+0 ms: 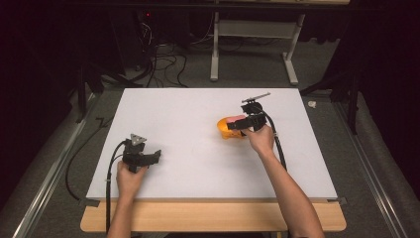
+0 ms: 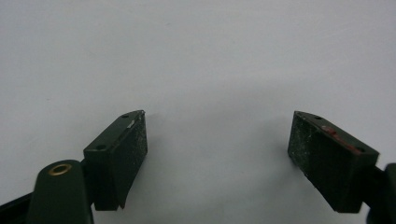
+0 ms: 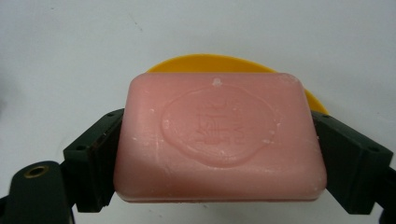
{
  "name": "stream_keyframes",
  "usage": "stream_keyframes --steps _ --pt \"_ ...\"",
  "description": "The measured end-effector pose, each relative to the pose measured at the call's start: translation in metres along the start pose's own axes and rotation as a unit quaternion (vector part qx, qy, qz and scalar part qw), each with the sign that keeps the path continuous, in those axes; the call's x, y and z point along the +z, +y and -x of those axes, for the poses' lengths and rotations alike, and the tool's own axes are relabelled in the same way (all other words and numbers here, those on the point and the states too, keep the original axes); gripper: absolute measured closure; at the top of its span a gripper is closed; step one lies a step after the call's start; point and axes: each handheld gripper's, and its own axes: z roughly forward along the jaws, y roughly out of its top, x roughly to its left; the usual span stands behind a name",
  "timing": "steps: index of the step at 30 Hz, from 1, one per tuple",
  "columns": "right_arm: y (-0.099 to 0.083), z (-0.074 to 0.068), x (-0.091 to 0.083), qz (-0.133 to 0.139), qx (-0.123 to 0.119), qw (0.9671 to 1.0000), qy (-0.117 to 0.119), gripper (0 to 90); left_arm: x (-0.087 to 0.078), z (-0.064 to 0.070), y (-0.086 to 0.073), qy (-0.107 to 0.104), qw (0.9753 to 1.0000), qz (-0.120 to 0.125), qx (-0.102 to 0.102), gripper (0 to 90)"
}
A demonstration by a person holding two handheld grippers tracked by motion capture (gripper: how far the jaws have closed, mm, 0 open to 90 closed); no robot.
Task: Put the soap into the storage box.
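The right gripper [image 1: 237, 125] is clenched on a pink bar of soap [image 3: 219, 140], one jaw pressed against each short end of the bar, the embossed face turned up toward the gripper's camera. The soap is held directly over an orange dish [image 3: 210, 63], whose curved rim shows beyond the far edge of the bar; whether the bar touches the dish cannot be told. In the high view the soap [image 1: 236, 119] and dish [image 1: 225, 130] sit right of centre on the white table [image 1: 198, 129], toward its far half, with the person's right hand [image 1: 261, 139] wrapped round the gripper's handle and a cable trailing back along the forearm. The left gripper [image 1: 154, 155] is released, jaws standing wide apart with nothing between them but bare table surface, as seen in the left gripper view [image 2: 217, 140]. It rests low at the near left of the table, held by the left hand [image 1: 130, 178], well apart from the soap and dish.
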Motion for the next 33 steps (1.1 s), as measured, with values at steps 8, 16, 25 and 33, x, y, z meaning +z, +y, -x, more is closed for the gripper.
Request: stream_keyframes --steps 8,16,25,33 --pt "0.001 0.001 0.010 -0.014 0.008 0.9999 0.004 13.5 0.000 0.000 0.000 0.000 1.0000 0.000 0.000 20.2" --pt "0.002 0.003 0.014 -0.016 0.018 0.9997 0.006 13.5 0.000 0.000 0.000 0.000 1.0000 0.000 0.000 20.2" --pt "0.003 0.006 0.018 -0.021 0.032 0.9992 0.012 13.5 0.000 0.000 0.000 0.000 1.0000 0.000 0.000 20.2" --pt "0.003 0.009 0.020 -0.023 0.041 0.9988 0.014 13.5 0.000 0.000 0.000 0.000 1.0000 0.000 0.000 20.2"
